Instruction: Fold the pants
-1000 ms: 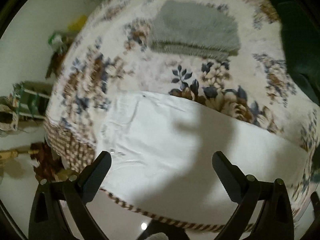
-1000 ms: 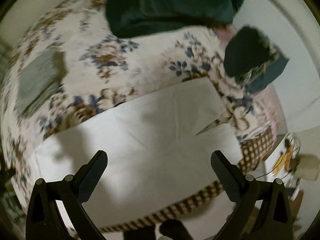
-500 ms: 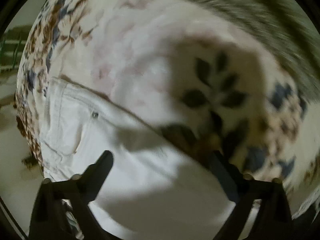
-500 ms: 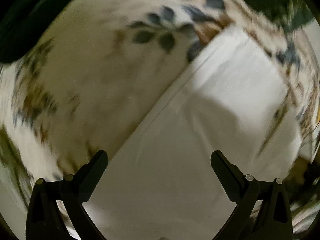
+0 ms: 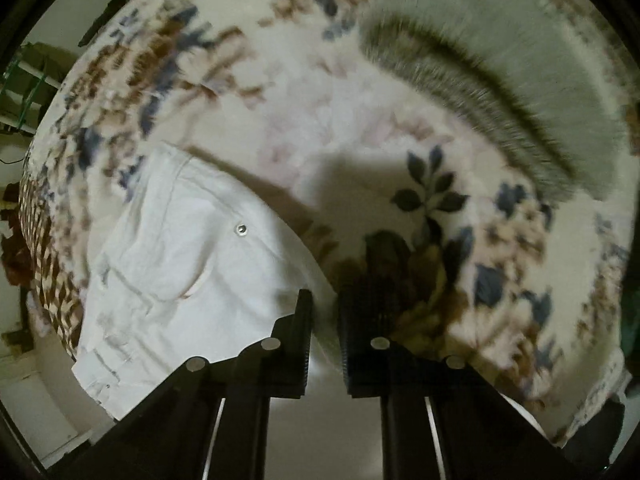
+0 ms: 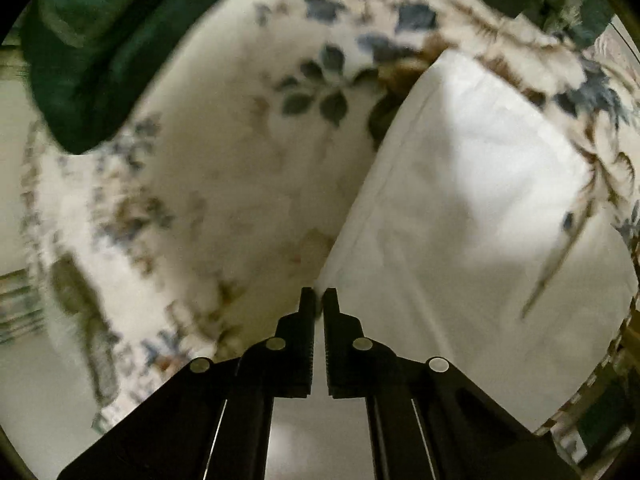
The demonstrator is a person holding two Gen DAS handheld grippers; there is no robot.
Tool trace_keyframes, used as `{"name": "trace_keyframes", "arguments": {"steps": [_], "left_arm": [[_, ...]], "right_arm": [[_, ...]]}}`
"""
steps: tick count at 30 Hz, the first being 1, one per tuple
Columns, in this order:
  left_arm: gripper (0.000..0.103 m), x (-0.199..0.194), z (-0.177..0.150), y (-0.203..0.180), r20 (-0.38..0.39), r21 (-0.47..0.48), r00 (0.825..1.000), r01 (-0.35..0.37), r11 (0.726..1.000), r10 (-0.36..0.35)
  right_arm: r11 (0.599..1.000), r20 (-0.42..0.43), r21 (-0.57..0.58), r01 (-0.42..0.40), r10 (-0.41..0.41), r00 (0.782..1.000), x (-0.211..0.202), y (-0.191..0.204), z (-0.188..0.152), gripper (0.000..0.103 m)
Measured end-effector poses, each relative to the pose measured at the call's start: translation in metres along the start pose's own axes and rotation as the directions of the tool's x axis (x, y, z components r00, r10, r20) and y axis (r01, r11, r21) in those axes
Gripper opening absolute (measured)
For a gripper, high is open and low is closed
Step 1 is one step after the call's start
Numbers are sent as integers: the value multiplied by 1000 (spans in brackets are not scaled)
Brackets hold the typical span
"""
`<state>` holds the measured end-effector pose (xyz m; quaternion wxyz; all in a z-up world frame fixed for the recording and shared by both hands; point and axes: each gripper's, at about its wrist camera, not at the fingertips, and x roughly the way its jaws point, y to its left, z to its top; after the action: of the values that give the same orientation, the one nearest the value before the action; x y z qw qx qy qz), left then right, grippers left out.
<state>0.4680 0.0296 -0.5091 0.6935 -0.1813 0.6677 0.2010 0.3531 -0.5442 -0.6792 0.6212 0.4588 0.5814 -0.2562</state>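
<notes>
Left gripper [image 5: 325, 308]: jaws nearly together, pinching far edge of white pants [image 5: 180, 280]; cloth between pads partly hidden in shadow. Right gripper [image 6: 319, 300]: jaws pressed almost shut on same edge of pants [image 6: 472, 216], grip point dim. Pants lying flat on floral bedspread [image 5: 320, 92]; waistband, rivet [image 5: 240, 229] and pocket toward left, leg end toward right. Beyond, folded grey knit garment [image 5: 520, 60], cut off at frame top. Dark green fabric [image 6: 92, 52] at far side, blurred.

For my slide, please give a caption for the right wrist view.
Right tongs pinch the white pants edge on the floral bedspread.
</notes>
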Motion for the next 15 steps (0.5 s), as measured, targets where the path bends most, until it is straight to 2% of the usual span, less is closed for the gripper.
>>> {"name": "trace_keyframes", "arguments": {"steps": [4,7,10,12,15], "left_arm": [[10,-48,-17,31,103,50,992,73,996,-78],[10,-81,-36,50,161,58,976,137,989,-145],[10,-107,-78,76,224,42,957,178,983,-183],[10,-103,-107,97,235,27,955,179,983,-181],[10,-74,-156,123,206,21,970,127,992,-128]], "right_arm": [[991,26,-45,-128,129,991,-50,-11,-27,4],[977,63,-98,-191,197,978,-84,-19,-38,3],[956,116,-157,-246,266,957,-124,-52,-71,0],[950,131,-187,-251,278,952,-148,-95,-74,0],[959,100,-210,-190,214,972,-142,-144,-99,0]]}}
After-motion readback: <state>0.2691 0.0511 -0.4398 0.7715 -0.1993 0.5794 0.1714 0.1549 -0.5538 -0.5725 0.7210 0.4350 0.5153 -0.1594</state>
